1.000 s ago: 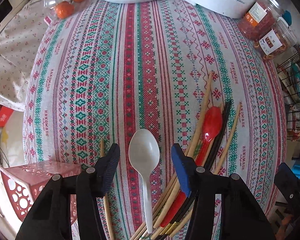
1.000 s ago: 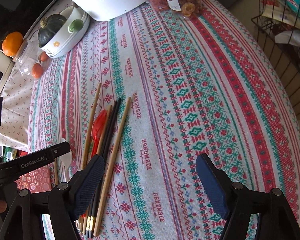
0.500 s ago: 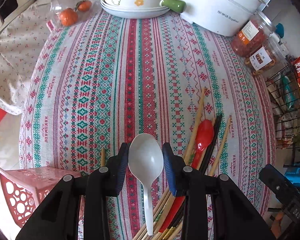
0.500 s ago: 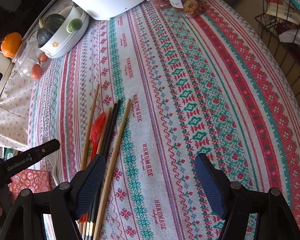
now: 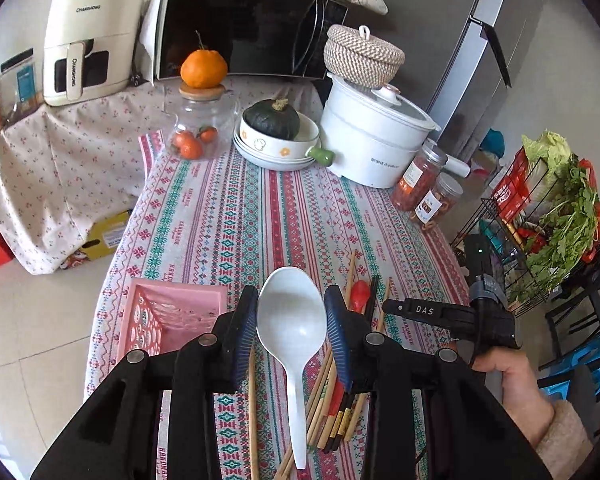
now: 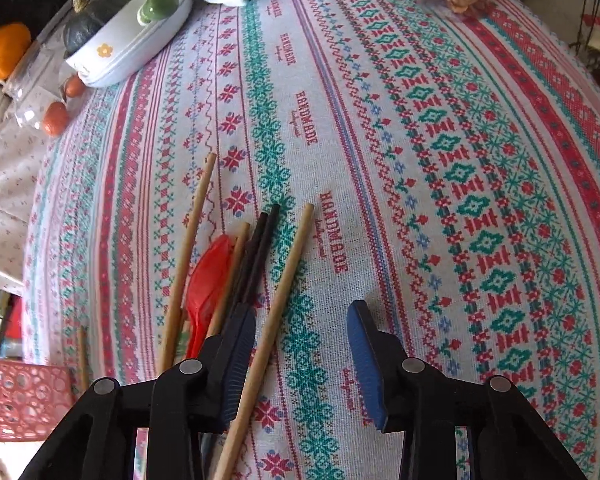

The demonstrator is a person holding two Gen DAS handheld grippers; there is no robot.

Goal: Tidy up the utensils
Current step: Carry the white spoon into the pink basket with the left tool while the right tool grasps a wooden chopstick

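Observation:
My left gripper [image 5: 291, 328] is shut on the bowl of a white plastic spoon [image 5: 291, 320] and holds it above the table, handle hanging toward me. Below lie wooden chopsticks [image 5: 320, 392], black chopsticks [image 5: 370, 300] and a red spoon [image 5: 359, 291]. A pink perforated basket [image 5: 168, 320] stands to the left. My right gripper [image 6: 300, 344] is open, low over the table, with one wooden chopstick [image 6: 276, 308] lying between its fingers. The red spoon [image 6: 208, 280] and black chopsticks [image 6: 256, 252] lie just left of it. The pink basket [image 6: 20, 400] shows at the lower left.
At the table's far end stand a white cooker [image 5: 372, 136], a bowl with a green squash [image 5: 276, 128], a glass jar of fruit [image 5: 198, 128] and two snack jars [image 5: 424, 184]. A wire rack with vegetables [image 5: 556, 224] is at the right. The striped tablecloth [image 6: 460, 160] spreads right of the utensils.
My left gripper closed on the white spoon and lifted it up off the table. My right gripper moved down and left over a wooden chopstick and narrowed, still open.

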